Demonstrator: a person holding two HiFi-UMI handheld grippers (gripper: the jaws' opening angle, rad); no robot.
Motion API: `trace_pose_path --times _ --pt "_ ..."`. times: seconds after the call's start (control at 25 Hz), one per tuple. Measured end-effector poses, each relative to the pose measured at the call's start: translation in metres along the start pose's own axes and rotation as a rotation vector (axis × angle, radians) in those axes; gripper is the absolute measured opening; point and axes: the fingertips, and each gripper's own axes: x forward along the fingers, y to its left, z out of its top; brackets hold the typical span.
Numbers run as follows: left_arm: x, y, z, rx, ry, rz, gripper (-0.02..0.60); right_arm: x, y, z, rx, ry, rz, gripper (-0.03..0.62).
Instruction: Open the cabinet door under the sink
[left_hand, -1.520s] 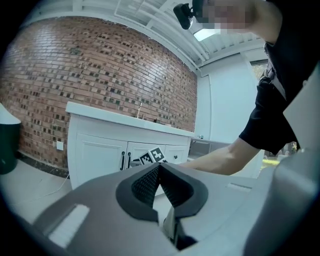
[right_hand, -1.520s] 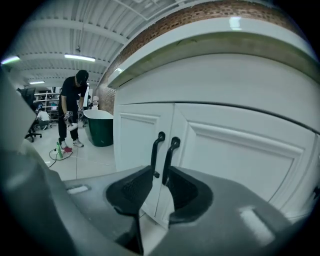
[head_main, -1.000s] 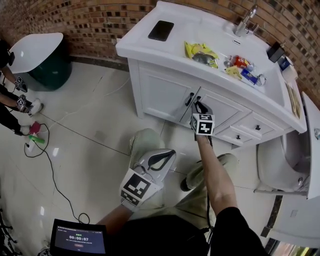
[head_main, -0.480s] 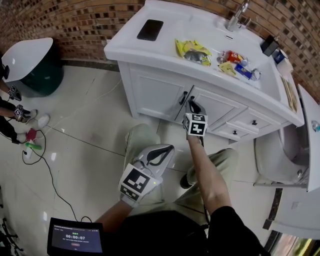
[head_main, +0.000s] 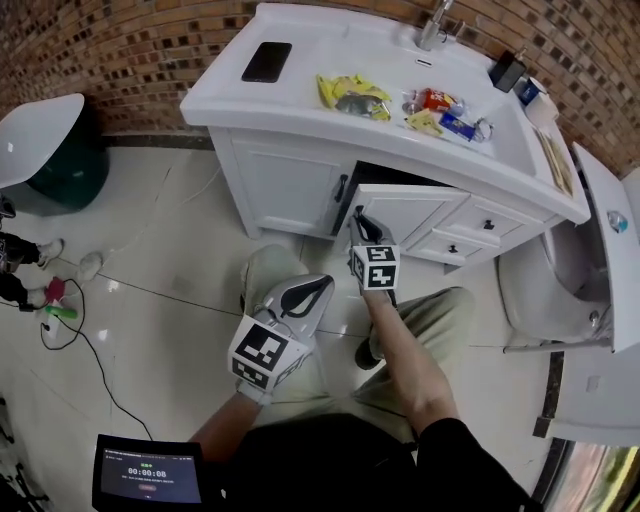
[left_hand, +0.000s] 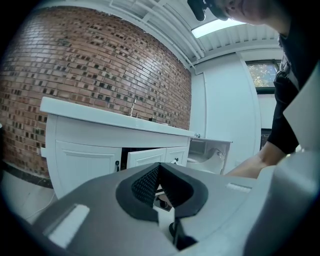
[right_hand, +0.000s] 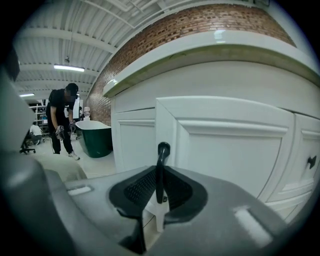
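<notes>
Clenching the handle (right_hand: 161, 167) edge-on for a straight outward pull, the right tool (head_main: 359, 222) holds the door (head_main: 405, 208) ajar at frame centre, while the left tool (head_main: 322, 287), closed and empty, hangs idle lower left.

Smooth white-painted cabinet door (head_main: 400, 208); glossy black handle (right_hand: 160, 172); rough brick wall (head_main: 100, 40); glossy floor (head_main: 160, 230)

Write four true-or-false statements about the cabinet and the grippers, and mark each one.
1. The right gripper is shut on the black door handle. True.
2. The cabinet door is fully closed. False: it stands ajar, with a dark gap behind it.
3. A black phone lies on the countertop. True.
4. The left gripper touches the cabinet door. False: it hangs clear of it, near the person's knee.
</notes>
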Motion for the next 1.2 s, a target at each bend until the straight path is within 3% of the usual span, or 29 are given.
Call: trace_pose_path --times 1.2 --pt "0.061 -0.065 -0.007 0.07 0.052 -0.146 0.014 -0.145 -0.007 -0.056 -0.012 -0.023 0.125 0.029"
